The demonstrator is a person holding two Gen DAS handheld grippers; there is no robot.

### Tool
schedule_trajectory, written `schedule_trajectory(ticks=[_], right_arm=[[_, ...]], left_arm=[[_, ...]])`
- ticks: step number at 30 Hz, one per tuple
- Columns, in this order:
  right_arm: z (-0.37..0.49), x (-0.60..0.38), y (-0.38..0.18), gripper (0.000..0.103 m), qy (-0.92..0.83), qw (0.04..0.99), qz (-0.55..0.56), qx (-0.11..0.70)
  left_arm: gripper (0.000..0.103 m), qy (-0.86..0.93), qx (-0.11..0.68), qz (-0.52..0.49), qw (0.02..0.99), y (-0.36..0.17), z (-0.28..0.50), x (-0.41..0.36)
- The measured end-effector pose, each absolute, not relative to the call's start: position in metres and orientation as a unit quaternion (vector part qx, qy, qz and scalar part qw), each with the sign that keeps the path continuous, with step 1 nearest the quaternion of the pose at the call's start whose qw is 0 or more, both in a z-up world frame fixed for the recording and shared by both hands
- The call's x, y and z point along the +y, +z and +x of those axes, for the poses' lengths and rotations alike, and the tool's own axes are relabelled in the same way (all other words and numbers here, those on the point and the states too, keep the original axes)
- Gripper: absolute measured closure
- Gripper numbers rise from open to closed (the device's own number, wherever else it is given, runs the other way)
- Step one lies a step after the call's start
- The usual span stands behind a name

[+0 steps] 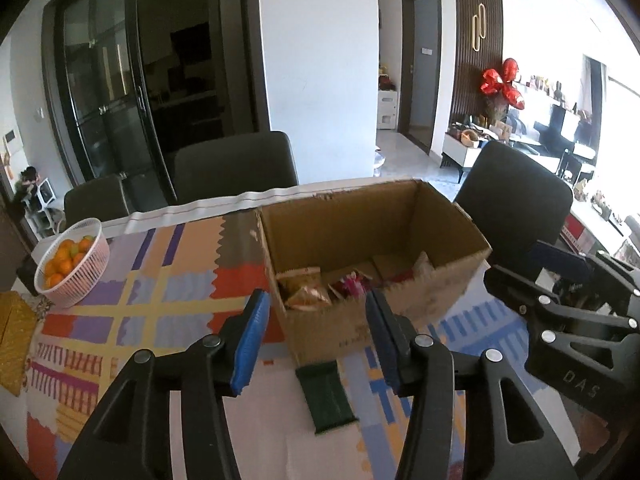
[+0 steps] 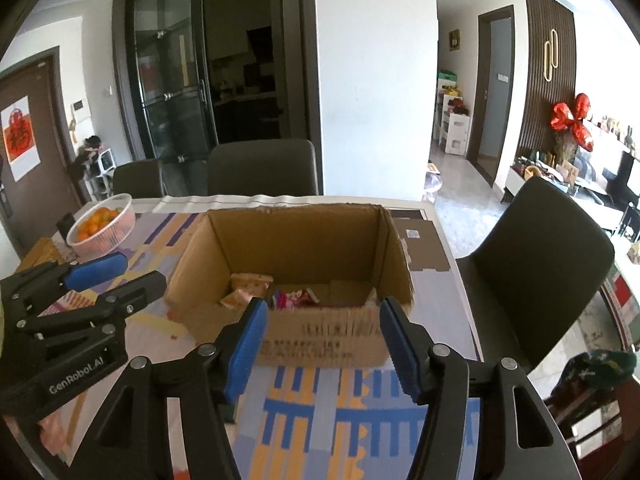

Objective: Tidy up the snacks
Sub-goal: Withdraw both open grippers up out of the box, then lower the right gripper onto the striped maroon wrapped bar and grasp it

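Observation:
An open cardboard box [image 1: 360, 328] [image 2: 320, 344] stands on the patterned tablecloth [image 1: 168, 292] and holds several snack packets [image 1: 308, 292] [image 2: 288, 298]. A dark green snack packet [image 1: 326, 398] lies on the cloth just in front of the box, between and below my left fingers. My left gripper [image 1: 316, 340] is open and empty above that packet; it also shows at the left of the right wrist view [image 2: 116, 276]. My right gripper [image 2: 324, 344] is open and empty in front of the box; it shows at the right of the left wrist view [image 1: 532, 268].
A white basket of oranges [image 1: 72, 264] [image 2: 100, 224] sits at the table's far left. Dark chairs [image 1: 236, 168] [image 2: 536, 264] stand behind and to the right of the table. A flattened cardboard piece [image 2: 424, 244] lies behind the box on the right.

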State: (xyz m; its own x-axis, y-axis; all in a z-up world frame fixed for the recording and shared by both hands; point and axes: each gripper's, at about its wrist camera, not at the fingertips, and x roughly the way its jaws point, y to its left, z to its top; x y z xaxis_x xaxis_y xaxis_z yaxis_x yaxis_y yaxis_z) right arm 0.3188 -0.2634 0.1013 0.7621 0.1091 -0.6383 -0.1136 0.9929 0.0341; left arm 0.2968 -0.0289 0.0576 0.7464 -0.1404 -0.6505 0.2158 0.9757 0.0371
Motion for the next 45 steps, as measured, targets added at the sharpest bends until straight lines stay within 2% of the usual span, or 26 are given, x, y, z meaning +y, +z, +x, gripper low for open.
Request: schedule_trajectory(ticks=[10,22,45], right_arm=[[0.267,-0.267,0.096,0.042,0.069,0.937,-0.008,0.341],[0.221,-0.271,0.063,0.042,0.085,0.922,-0.005,0.379],[0.177,-0.263,-0.031,0.042,0.106,0.850,-0.001,0.517]], left_arm=[[0.049,-0.099,0.348,0.048,0.931,0.047,0.237,-0.029],[0.048,-0.097,0.368,0.061,0.923,0.022,0.189,-0.032],[0.047,-0.106,0.472,0.080,0.871,-0.066,0.152,-0.039]])
